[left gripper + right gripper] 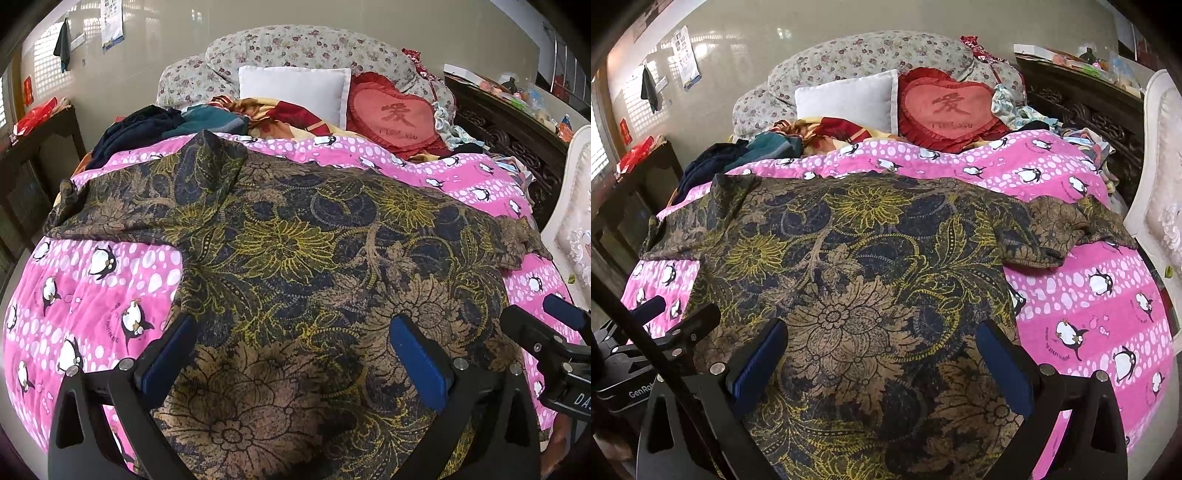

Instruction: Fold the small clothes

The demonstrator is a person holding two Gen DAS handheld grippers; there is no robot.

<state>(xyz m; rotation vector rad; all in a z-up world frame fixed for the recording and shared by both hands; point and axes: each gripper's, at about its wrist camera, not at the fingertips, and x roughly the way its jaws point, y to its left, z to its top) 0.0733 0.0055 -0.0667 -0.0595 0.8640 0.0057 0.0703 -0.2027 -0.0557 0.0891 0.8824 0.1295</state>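
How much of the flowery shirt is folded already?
Done: the flowery shirt is spread flat on the pink penguin quilt. In hand: nothing; the left gripper and right gripper are both open above its near edge. Left: every fold, since both sleeves lie out sideways.

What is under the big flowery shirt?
The flowery shirt lies spread on a pink penguin quilt, which shows all around it. Whatever is beneath the quilt is covered. Both the left gripper and right gripper hover open above it.
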